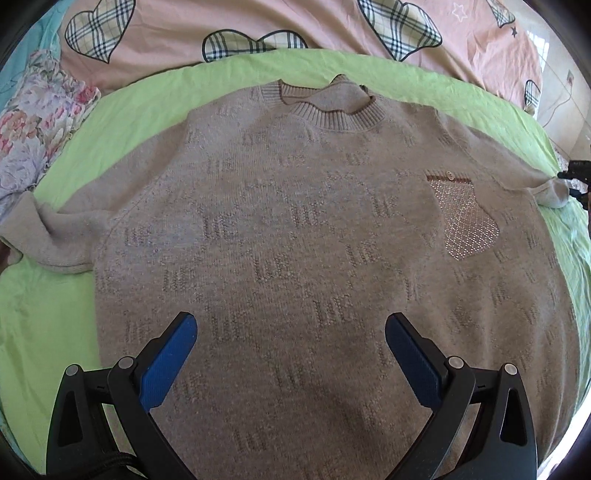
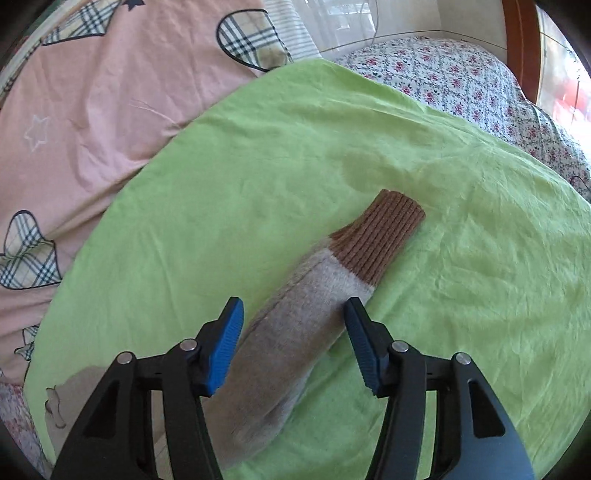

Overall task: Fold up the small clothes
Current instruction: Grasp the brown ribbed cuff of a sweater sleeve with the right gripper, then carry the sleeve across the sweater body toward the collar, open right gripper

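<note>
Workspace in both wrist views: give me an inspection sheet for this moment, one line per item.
Surface: green sheet, wrinkled, spread over a pink quilt with plaid hearts.
Job's things: beige knit sweater lies flat, front up, collar far, studded pocket showing; its sleeve with brown ribbed cuff stretches across the sheet.
Clutter: floral fabric at the left edge.
Grippers: left gripper open above the sweater's lower body, nothing between its fingers; right gripper straddles the sleeve, pads not pressing on it.
Cables: one thin cord by the far wall.
Surroundings: flowered bedding, wooden frame, bright window.
</note>
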Demonstrator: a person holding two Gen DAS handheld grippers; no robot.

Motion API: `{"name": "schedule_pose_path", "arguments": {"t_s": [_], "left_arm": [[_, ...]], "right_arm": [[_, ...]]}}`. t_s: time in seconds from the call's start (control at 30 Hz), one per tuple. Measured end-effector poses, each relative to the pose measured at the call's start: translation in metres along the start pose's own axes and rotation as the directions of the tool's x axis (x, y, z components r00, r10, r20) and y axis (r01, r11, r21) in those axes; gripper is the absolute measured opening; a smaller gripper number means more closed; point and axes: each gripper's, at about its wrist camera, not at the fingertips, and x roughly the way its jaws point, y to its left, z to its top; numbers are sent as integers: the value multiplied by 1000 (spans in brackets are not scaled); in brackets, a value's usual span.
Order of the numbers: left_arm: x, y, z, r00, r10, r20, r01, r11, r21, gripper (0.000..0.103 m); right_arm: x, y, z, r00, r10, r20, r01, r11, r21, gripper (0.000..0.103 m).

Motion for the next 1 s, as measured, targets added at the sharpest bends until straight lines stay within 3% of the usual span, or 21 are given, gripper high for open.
{"name": "schedule_pose_path", "arguments": {"t_s": [0.13, 0.27, 0.33, 0.43, 0.6, 0.63, 0.7, 0.8, 0.93, 1.0], "left_arm": [[7, 4, 3, 1000, -15, -6, 15, 1000, -10, 102], [7, 6, 3, 999, -41, -3, 41, 999, -15, 102], [3, 6, 3, 999, -50, 7, 50, 999, -20, 102], [-6, 11, -1, 997, -65, 28, 66, 997, -34, 102], [-22, 29, -9, 994, -95, 61, 99, 992, -73, 102], [-25, 34, -11, 992, -103, 67, 108, 990, -86, 102], [-28, 45, -15, 989, -124, 76, 132, 985, -114, 102], [-31, 64, -20, 982, -168, 84, 179, 970, -164, 102], [-33, 83, -27, 975, -197, 103, 214, 955, -207, 102], [-33, 91, -27, 967, -227, 113, 247, 942, -226, 102]], "right_arm": [[-10, -4, -7, 997, 60, 51, -60, 998, -7, 13], [-31, 17, -22, 978, 183, 98, -176, 982, -71, 10], [-42, 45, -43, 956, 275, 100, -259, 955, -148, 10], [-55, 98, -86, 912, 409, 30, -389, 887, -249, 10], [-87, 192, -149, 790, 588, -172, -609, 721, -330, 10], [-91, 205, -159, 768, 608, -203, -638, 693, -335, 10], [-99, 244, -190, 702, 654, -283, -711, 614, -344, 10], [-94, 299, -229, 635, 672, -382, -771, 521, -366, 10], [-80, 344, -271, 558, 662, -500, -830, 427, -360, 10], [-74, 357, -291, 552, 635, -541, -834, 406, -374, 10]]}}
